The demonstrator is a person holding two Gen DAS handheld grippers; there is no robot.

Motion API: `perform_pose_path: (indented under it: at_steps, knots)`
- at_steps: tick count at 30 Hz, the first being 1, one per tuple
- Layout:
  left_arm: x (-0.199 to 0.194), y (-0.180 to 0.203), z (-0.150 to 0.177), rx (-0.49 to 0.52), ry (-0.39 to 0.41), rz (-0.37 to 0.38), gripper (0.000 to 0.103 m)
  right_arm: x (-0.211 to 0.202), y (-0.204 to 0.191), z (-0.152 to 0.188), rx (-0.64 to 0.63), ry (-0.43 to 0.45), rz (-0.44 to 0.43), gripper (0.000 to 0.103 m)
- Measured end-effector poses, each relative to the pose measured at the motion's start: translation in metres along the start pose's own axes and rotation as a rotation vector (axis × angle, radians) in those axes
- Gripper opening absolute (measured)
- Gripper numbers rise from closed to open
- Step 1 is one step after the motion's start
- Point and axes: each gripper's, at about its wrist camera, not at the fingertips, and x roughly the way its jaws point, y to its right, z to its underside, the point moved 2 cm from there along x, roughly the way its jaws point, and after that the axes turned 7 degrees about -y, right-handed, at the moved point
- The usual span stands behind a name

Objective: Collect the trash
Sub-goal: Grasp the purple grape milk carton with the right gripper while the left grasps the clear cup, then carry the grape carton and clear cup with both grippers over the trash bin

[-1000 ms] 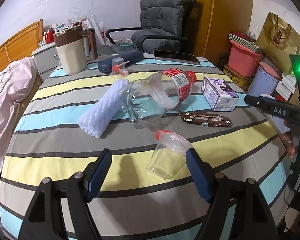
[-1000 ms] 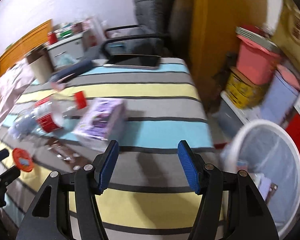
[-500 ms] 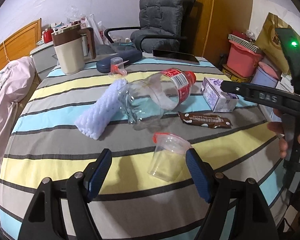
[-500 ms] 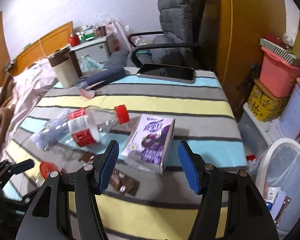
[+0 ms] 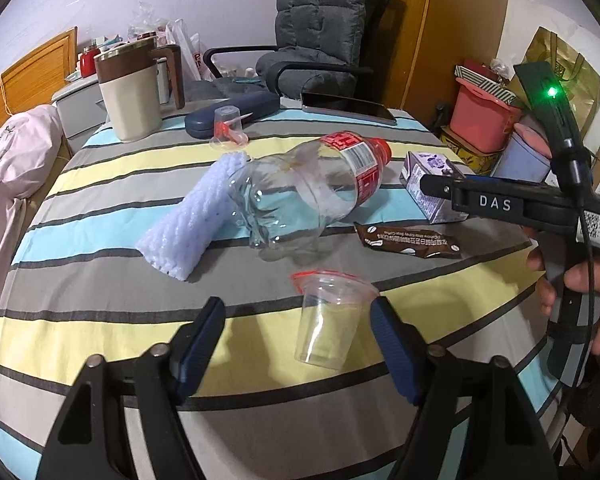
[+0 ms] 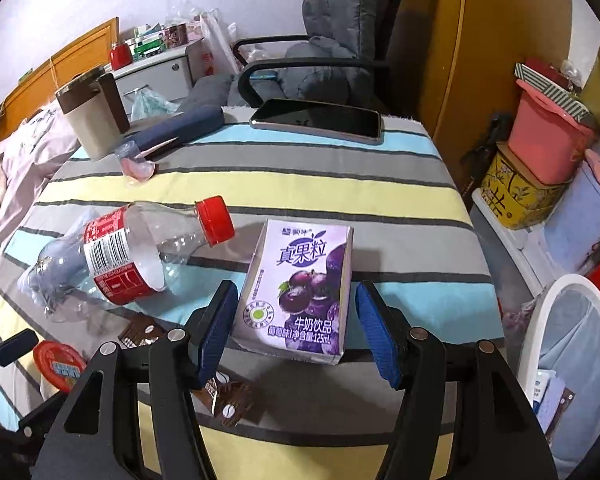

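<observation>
Left gripper [image 5: 298, 344] jaws apart, just been closing, with a clear cup [image 5: 327, 322] lying on its side between the blue pads; cup sits against the right pad [image 5: 392, 346], left pad clear of it, no squeeze seen. Right gripper [image 6: 296, 328] spread wide around a purple carton [image 6: 300, 292], gaps on both sides, pads not touching. Hand [image 5: 580, 280] holds its handle at right of the left view. Brown wrapper [image 5: 408, 236] lies flat just past the cup, near the carton. Crushed bottle [image 5: 308, 196] with red cap lies on its side mid-table, touching a white foam sleeve [image 5: 188, 224] at its left. All on a striped cloth [image 5: 100, 300]. White bin [image 6: 572, 360] stands off the table's right edge, some scraps inside. Farther back: small cup [image 5: 226, 128], blue case [image 5: 232, 114], mug [image 5: 130, 92], phone [image 6: 316, 120], grey chair [image 5: 320, 32].
</observation>
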Motion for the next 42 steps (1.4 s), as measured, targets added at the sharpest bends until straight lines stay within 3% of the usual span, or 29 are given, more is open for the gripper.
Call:
perform_pose_path:
  at_steps: [8, 11, 26, 42]
  knots:
    - [0.003, 0.007, -0.001, 0.021, -0.011, -0.01, 0.04, -0.003, 0.002, 0.004, -0.014, 0.016, 0.012, 0.055]
    - [0.002, 0.008, -0.001, 0.021, -0.012, -0.009, 0.035, -0.003, 0.005, 0.005, -0.004, 0.02, 0.005, 0.055]
    - [-0.017, 0.026, -0.006, 0.036, 0.036, -0.018, 0.035, -0.023, 0.016, 0.015, 0.016, 0.067, -0.034, 0.054]
    - [-0.048, 0.081, -0.023, 0.085, 0.123, 0.002, 0.035, -0.07, 0.055, 0.033, 0.052, 0.162, -0.03, 0.054]
